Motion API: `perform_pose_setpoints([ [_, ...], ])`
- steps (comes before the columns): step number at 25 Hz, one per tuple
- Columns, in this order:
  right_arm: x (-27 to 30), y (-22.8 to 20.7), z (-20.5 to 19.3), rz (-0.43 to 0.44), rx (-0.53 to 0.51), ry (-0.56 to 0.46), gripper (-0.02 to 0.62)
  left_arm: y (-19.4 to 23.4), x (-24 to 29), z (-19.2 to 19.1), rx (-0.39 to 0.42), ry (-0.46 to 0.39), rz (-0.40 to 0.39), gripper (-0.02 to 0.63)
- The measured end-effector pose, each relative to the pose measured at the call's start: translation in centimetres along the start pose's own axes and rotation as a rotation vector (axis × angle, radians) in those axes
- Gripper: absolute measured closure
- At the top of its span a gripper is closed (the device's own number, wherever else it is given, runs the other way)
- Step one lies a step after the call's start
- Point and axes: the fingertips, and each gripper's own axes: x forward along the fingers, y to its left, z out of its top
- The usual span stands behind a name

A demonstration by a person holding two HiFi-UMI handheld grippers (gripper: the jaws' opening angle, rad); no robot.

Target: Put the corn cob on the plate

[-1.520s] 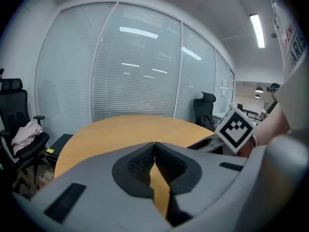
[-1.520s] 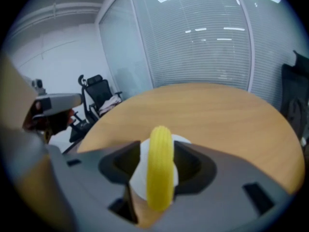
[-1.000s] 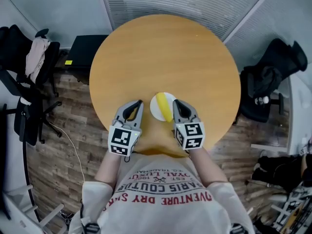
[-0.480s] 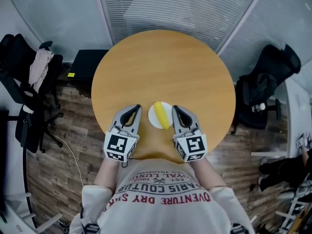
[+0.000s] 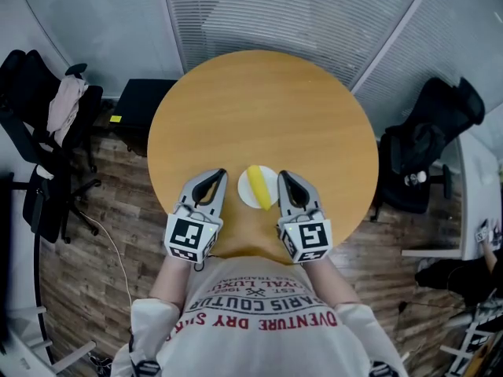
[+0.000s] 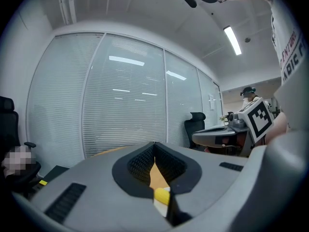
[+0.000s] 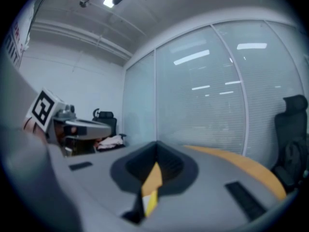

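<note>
Two hand-held grippers (image 5: 219, 174) (image 5: 283, 175) higher than before, both clenched empty; one corn cob (image 5: 258, 185) on one plate (image 5: 244, 191).

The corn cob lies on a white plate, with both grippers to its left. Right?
Not quite. The head view shows the corn cob on the white plate between the grippers: left gripper on its left, right gripper on its right.
</note>
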Motion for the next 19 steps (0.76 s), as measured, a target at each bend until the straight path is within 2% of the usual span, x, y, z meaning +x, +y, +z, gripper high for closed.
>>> perform_pose_setpoints([
  [5, -0.01, 0.06, 0.07, -0.027, -0.020, -0.011, 0.566, 0.68, -0.38, -0.71, -0.010, 0.007, 0.023, 0.571],
  [19, 0.30, 0.38, -0.48, -0.037, -0.042, 0.001, 0.567, 0.69, -0.10, -0.63, -0.023, -0.009, 0.015, 0.571],
])
